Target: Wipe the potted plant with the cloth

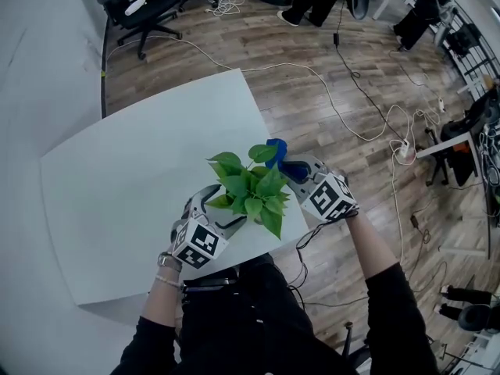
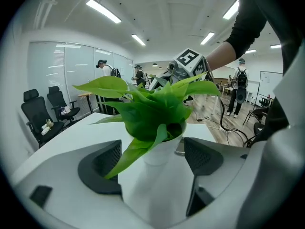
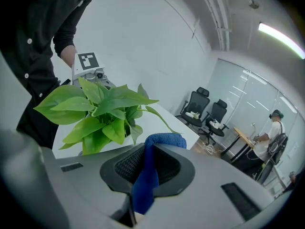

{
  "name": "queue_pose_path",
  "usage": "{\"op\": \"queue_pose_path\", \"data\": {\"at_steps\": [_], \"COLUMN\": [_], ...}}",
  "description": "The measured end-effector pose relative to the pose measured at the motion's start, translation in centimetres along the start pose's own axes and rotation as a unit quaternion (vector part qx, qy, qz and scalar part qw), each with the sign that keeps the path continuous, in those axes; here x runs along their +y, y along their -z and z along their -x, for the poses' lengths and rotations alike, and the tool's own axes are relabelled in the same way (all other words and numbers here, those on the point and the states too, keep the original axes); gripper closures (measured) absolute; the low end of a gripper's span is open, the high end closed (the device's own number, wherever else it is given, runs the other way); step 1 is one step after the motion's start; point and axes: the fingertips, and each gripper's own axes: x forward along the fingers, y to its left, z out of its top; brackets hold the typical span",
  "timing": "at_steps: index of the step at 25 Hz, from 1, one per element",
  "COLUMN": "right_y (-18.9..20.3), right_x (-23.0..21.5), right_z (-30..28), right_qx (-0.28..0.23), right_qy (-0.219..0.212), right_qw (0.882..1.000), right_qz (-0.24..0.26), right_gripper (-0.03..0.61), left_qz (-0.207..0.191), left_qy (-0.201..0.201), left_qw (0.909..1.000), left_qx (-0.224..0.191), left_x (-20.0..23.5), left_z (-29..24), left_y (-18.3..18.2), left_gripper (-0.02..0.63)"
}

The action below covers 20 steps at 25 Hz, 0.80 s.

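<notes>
Plant (image 1: pixel 251 190): green leaves in a white pot (image 2: pixel 162 149); it stood by the near right edge of the table (image 1: pixel 141 194), between both claws.
Left claw (image 2: pixel 155 163): jaws stood wide apart around the pot, not pressing it; one leaf drooped across the left pad.
Right claw (image 3: pixel 147 168): clamped together on the blue cloth (image 3: pixel 159 141), just right of the leaves.
Cloth: folded end poked out past the tips, beside the far leaves.
Beyond: chairs (image 1: pixel 144 6) stood well apart on the floor.
</notes>
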Motion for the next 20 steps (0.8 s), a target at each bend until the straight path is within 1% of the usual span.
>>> {"op": "queue_pose_path", "data": {"at_steps": [3, 5, 12, 20], "right_y": [-0.8, -1.2, -2.1, -2.3], "right_x": [0.7, 1.0, 1.4, 1.9], "right_z": [-1.5, -2.0, -2.2, -2.4], "right_qx": [-0.01, -0.011, -0.027, -0.037], "right_qy": [-0.031, -0.043, -0.055, -0.056], "right_qw": [0.999, 0.999, 0.998, 0.998], "right_qz": [0.013, 0.024, 0.026, 0.017], "right_gripper": [0.503, 0.503, 0.503, 0.505], "left_qz": [-0.003, -0.01, -0.026, -0.039], "left_qy": [0.005, 0.009, 0.024, 0.02], "left_qw": [1.0, 0.9999, 0.9993, 0.999], "left_qx": [0.0, -0.001, -0.009, -0.01], "left_x": [0.2, 0.1, -0.8, -0.6], "left_z": [-0.3, -0.6, -1.3, -1.8], "left_y": [0.2, 0.0, -0.6, -0.7], "left_gripper": [0.216, 0.216, 0.218, 0.218]}}
